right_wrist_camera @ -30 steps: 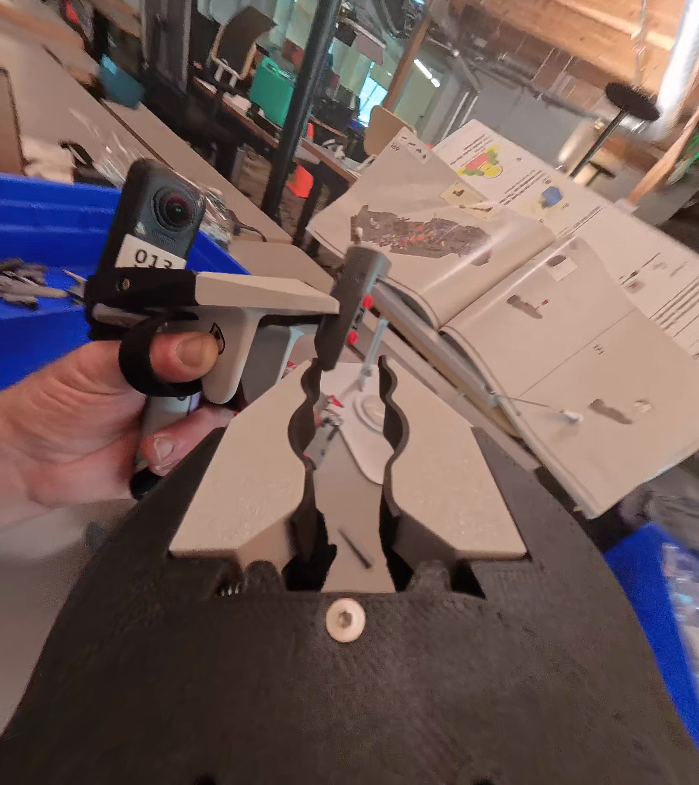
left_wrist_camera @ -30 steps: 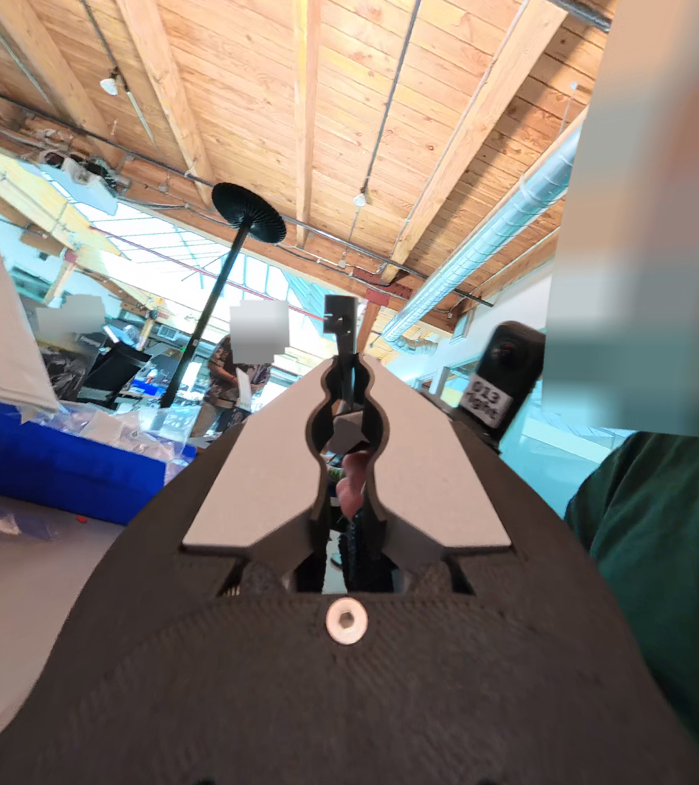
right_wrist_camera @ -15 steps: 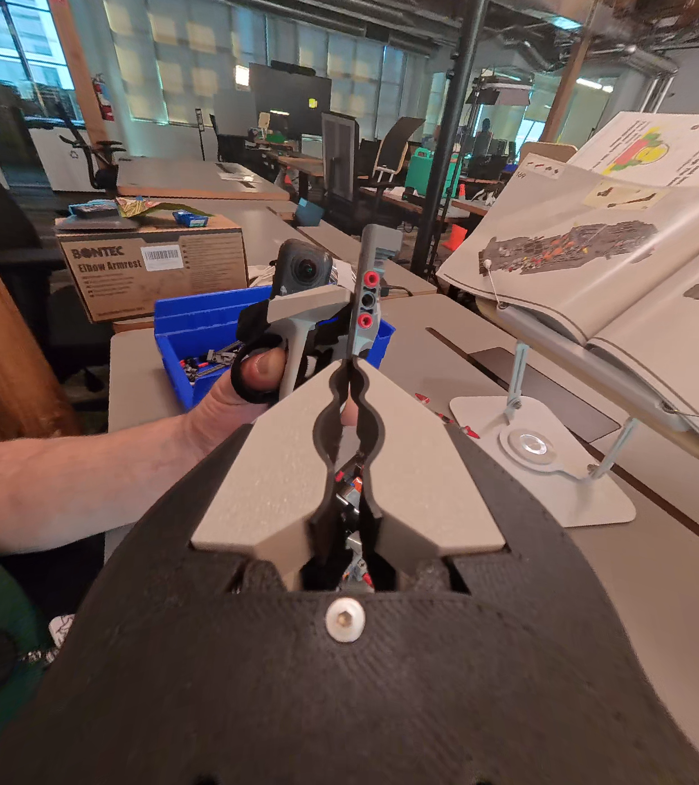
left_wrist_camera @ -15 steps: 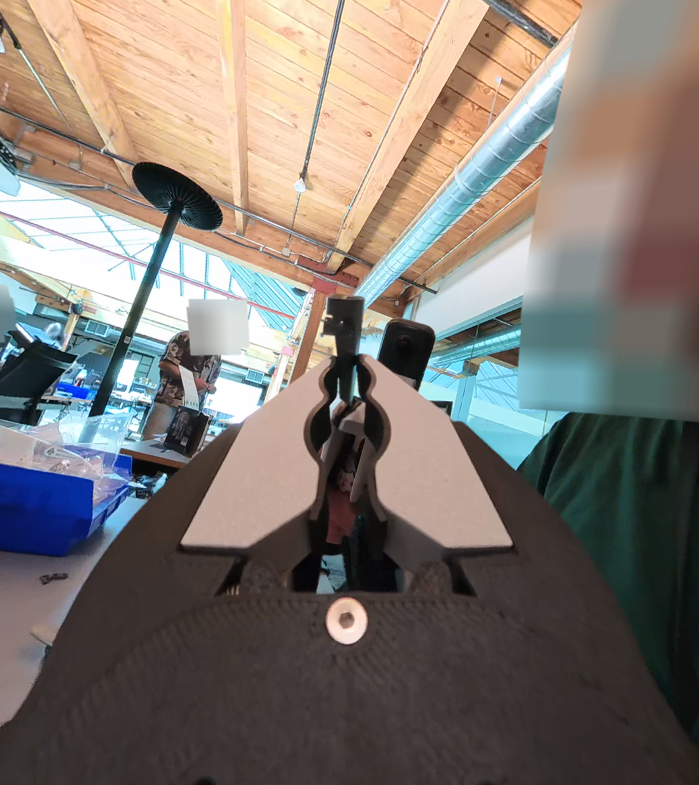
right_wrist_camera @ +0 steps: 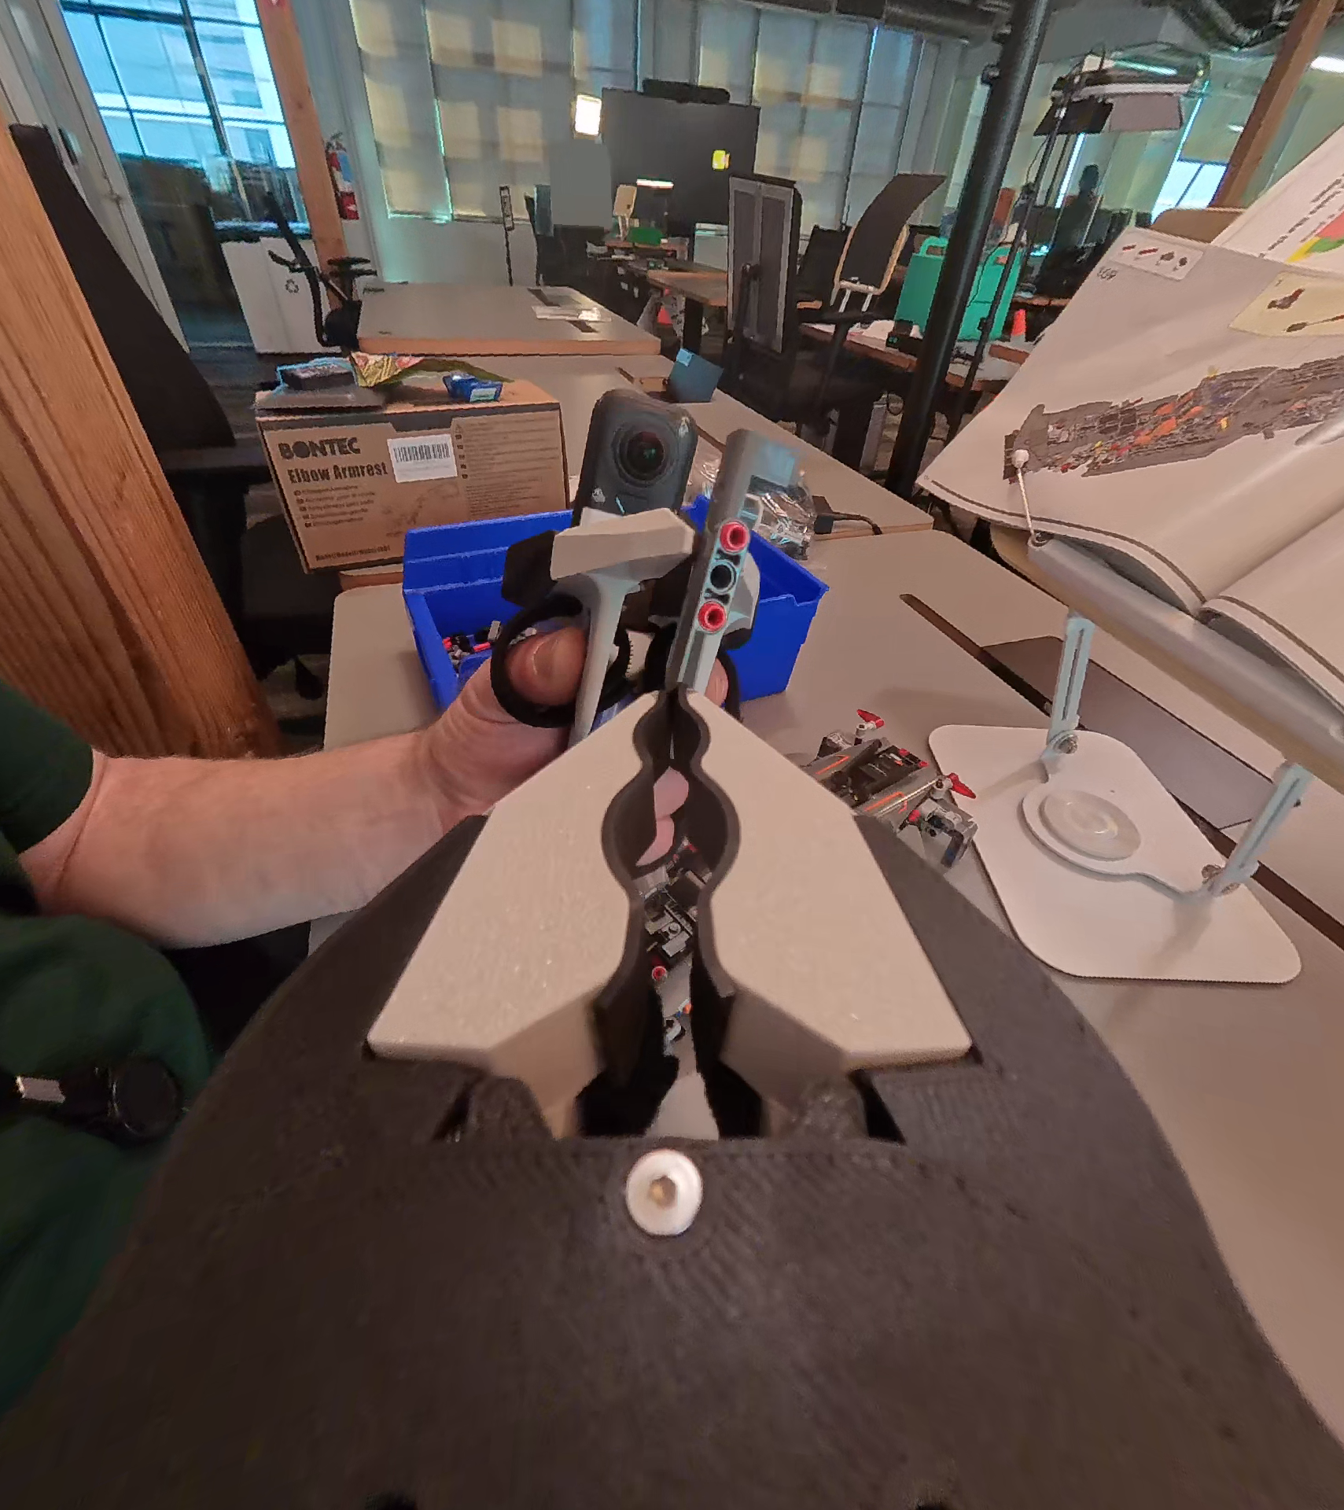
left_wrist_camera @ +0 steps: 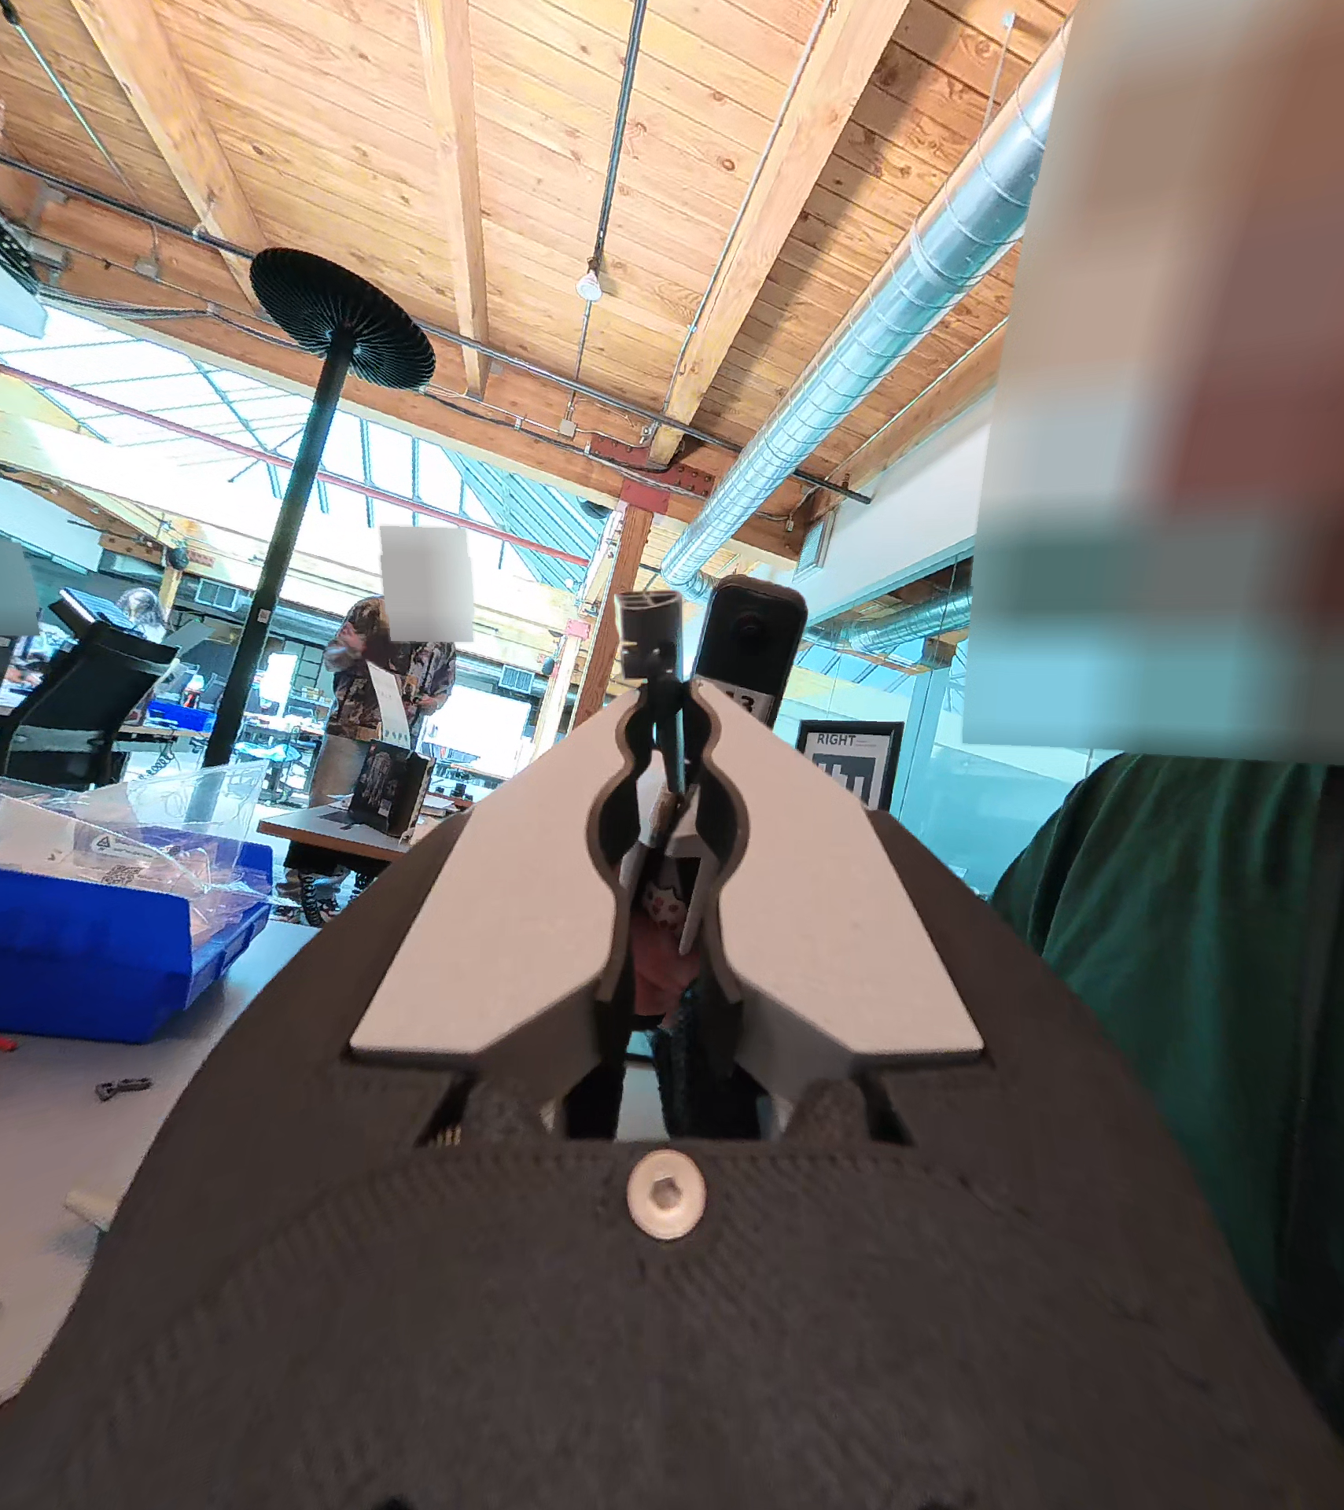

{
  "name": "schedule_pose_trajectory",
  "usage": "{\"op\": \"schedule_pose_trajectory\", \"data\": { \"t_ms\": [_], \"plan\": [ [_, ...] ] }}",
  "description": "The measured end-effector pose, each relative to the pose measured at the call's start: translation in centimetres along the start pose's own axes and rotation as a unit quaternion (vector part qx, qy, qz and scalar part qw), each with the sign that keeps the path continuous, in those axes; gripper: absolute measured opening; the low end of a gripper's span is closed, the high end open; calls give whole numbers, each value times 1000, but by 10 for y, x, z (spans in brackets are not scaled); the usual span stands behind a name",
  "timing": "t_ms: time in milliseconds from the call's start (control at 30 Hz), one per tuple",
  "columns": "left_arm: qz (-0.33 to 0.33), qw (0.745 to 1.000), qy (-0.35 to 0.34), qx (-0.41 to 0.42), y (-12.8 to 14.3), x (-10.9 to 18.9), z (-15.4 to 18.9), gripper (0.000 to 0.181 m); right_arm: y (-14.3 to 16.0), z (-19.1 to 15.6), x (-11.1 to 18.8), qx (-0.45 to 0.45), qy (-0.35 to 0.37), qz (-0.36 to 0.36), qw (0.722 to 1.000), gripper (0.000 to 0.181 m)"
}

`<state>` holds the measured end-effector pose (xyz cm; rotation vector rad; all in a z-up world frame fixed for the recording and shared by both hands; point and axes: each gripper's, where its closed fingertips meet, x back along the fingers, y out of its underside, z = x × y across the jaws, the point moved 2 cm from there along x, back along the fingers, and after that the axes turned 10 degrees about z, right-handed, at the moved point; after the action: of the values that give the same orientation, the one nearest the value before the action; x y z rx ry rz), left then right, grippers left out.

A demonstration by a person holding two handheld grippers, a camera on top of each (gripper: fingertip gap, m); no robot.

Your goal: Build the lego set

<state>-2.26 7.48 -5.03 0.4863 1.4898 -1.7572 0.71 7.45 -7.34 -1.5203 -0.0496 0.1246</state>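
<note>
**Both grippers pinching one grey beam**

Swinging level since a second ago, the right gripper (right_wrist_camera: 672,707) is clamping the grey beam (right_wrist_camera: 721,564) at 12 o'clock; the left gripper (left_wrist_camera: 662,703) is gripping its hard-to-see dark end. At 11 o'clock, the blue bin (right_wrist_camera: 783,588) is holding loose pieces, mostly hidden by the hand (right_wrist_camera: 488,735).

Grey beam (right_wrist_camera: 721,564) w/ red pins, prob black hole

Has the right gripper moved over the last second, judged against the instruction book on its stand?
Yes. The right gripper swung left: the instruction book, central a second ago, now sits at the view's right edge.
</note>
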Motion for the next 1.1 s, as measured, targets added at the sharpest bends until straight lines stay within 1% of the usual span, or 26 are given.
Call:
{"op": "schedule_pose_trajectory", "data": {
  "t_ms": [167,300,367,500,567,633,667,700,767,800,867,933,1000,1033,1100],
  "plan": [
    [11,1000,-6,3,4,-7,-5,4,-2,7,10,-21,-4,29,999,0],
    [24,1000,-19,4,5,-9,-14,4,-14,24,23,-51,29,92,994,0],
    [33,999,-25,0,5,-11,-17,4,-11,26,24,-70,24,93,993,2],
    [31,999,-35,0,11,-16,-24,4,-3,35,27,-94,37,91,991,11],
    [31,998,-45,-9,12,-17,-27,4,-1,39,30,-102,49,97,989,19],
    [28,998,-57,-15,14,-18,-32,4,-5,35,33,-124,23,113,986,24],
    [27,998,-51,-10,16,-19,-31,4,-5,36,34,-134,21,118,984,26],
    [23,998,-50,-5,19,-20,-32,4,-5,36,34,-138,18,116,983,24],
    [13,999,-47,-4,25,-23,-32,5,-5,36,35,-130,23,124,983,6],
    [16,999,-39,2,27,-25,-30,4,-7,34,37,-129,18,132,983,1],
    [2,999,-33,22,31,-27,-29,5,-7,33,42,-144,5,137,980,0],
    [-26,998,-45,19,37,-25,-30,5,-7,35,52,-159,0,140,977,0],
    [-34,998,-56,4,33,-19,-28,12,-3,35,64,-174,-6,124,977,0],
    [-40,997,-68,-7,30,-14,-29,15,5,34,69,-183,-10,101,978,0],
    [-70,990,-103,-59,24,-1,-33,16,30,29,76,-209,-20,27,977,0]
  ]
}}
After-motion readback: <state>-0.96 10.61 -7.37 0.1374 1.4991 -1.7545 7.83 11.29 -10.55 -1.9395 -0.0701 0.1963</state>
